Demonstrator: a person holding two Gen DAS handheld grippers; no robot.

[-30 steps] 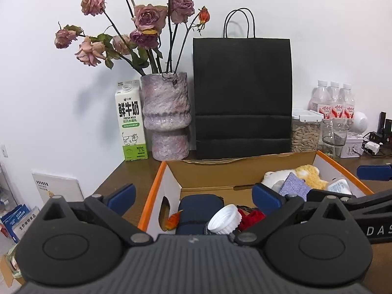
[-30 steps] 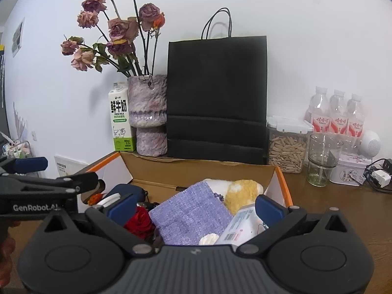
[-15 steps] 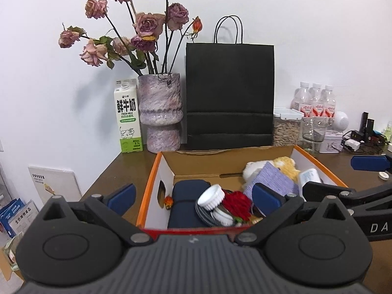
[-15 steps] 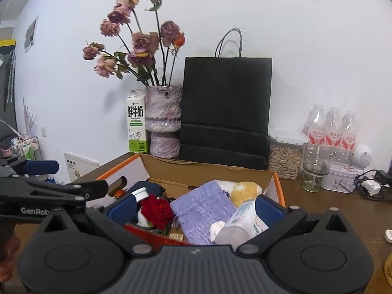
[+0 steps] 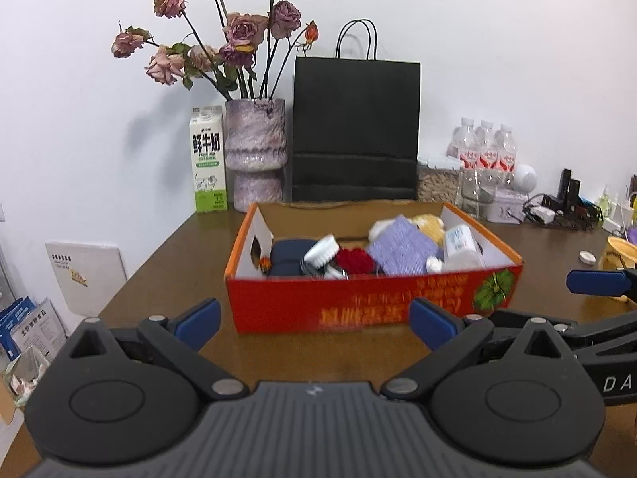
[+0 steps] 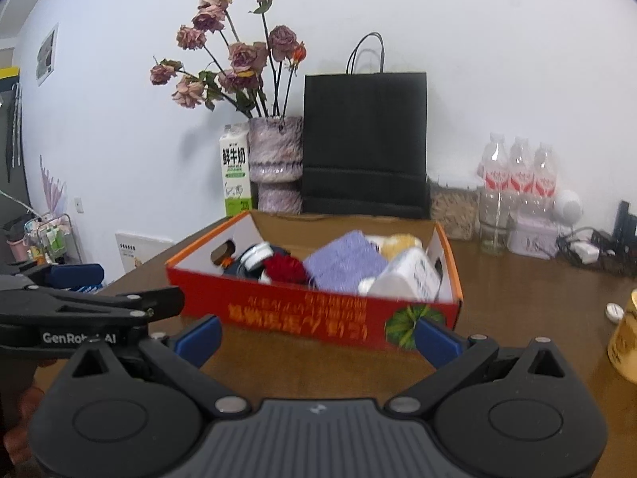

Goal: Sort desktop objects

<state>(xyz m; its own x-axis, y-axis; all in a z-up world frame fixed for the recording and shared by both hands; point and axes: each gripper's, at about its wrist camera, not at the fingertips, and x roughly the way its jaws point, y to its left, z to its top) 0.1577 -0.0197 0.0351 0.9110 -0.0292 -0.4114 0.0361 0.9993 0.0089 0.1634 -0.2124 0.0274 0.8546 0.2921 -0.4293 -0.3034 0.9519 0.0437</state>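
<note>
At the far left of the brown table we see a white milk carton standing upright against the wall, touching or just beside a mottled purple vase that holds dried roses. Next to the vase stands a black paper bag with looped handles.

In front of these sits the red cardboard box, open at the top, with orange edges. Inside it, from left to right, lie a dark blue case, a white round lid, a red flower, a purple cloth pouch, a yellow plush toy behind the pouch, and a white bottle against the right wall.

We hold our left gripper low, just in front of the box, its blue-padded fingers spread wide with nothing between them. Our right gripper hangs beside it, likewise in front of the box, jaws wide and empty.

Further right, behind the box, stand a jar of seeds, a clear glass, three water bottles and a small tin. A yellow container sits at the table's right edge, partly cut off.
</note>
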